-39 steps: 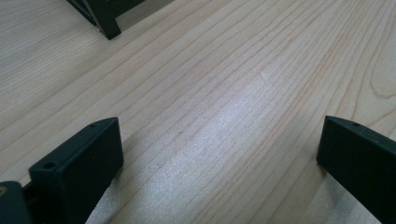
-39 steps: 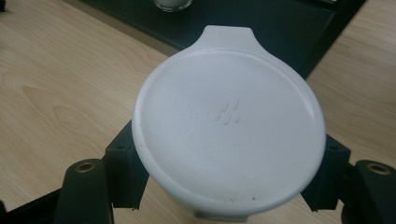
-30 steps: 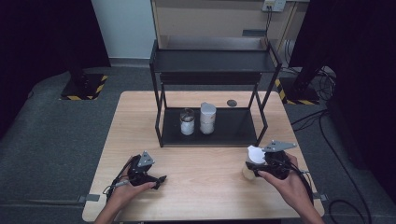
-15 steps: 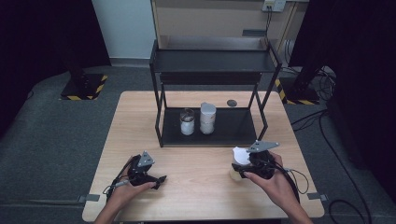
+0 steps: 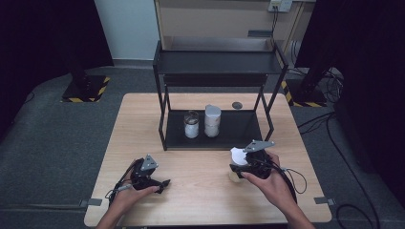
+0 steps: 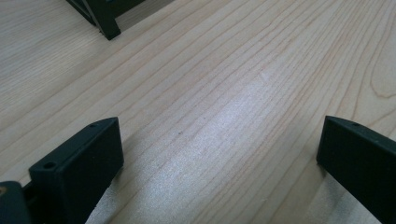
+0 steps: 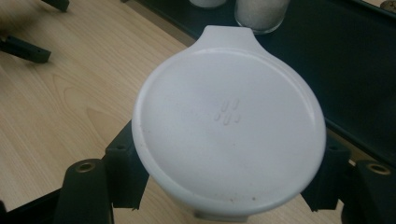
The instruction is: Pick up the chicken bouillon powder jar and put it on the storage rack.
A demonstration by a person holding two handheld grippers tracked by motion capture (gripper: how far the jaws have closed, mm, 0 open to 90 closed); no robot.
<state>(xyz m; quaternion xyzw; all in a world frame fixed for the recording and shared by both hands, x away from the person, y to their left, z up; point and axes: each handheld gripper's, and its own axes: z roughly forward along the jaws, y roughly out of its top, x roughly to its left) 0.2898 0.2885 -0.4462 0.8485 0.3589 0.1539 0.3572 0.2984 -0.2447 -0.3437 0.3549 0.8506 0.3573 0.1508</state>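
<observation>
My right gripper (image 5: 239,165) is shut on a small container with a round white lid (image 5: 238,156), held just above the wooden table (image 5: 200,200), in front of the black rack's right half. In the right gripper view the tabbed lid (image 7: 229,126) sits between my two jaws, which press on the container's sides below it. My left gripper (image 5: 161,183) lies near the table's front left. Its jaws stand wide apart in the left gripper view (image 6: 219,154), with only bare wood between them.
A black two-tier rack (image 5: 217,64) stands at the back middle of the table. On its lower shelf (image 5: 239,129) stand a small glass jar (image 5: 191,125) and a taller white-lidded jar (image 5: 212,120). A small dark disc (image 5: 237,105) lies behind the rack.
My right gripper has carried the white-lidded container leftwards along the front of the rack. The left gripper has stayed where it was.
</observation>
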